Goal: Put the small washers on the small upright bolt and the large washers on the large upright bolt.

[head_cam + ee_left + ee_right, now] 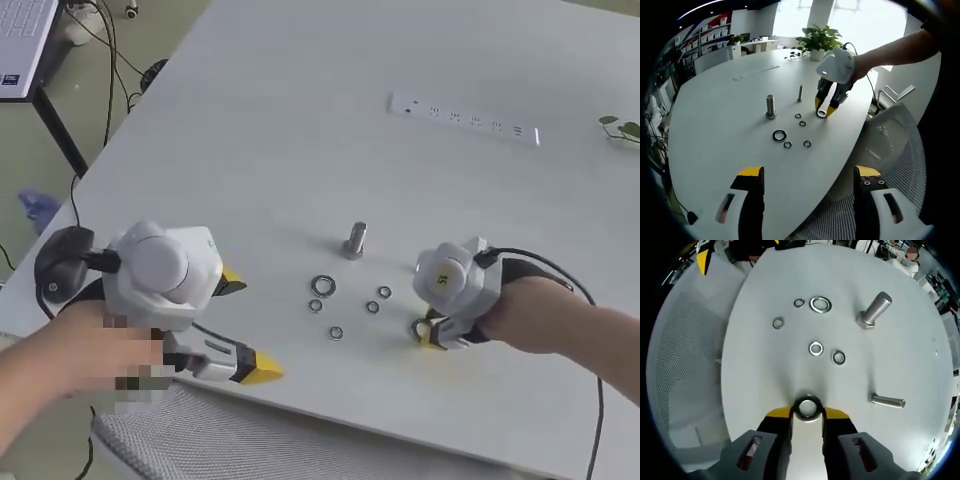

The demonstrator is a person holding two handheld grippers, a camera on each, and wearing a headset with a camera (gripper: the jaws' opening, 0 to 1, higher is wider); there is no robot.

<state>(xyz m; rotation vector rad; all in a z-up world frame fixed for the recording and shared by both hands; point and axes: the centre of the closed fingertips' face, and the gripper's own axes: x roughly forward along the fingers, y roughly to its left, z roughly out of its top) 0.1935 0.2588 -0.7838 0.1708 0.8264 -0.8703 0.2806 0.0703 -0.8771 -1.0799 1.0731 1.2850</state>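
Right tongs (807, 413) pinch large washer (797, 408). Large bolt (874, 310) stands ahead-right, axis vertical; small bolt (887, 401) closer, rightward. Left tongs (809, 172) wide, empty, farther off.

Laptop (20, 40), plant (622, 127) cut off at edges — right gripper (428, 336) mostly hiding its own fingers

The right gripper (807, 414) pinches a large washer (807, 399) between its jaws. Beyond it on the white table (765, 370) lie a second large washer (820, 298) and four small washers (815, 353), near a thick bolt (874, 310) and a thin bolt (887, 401).
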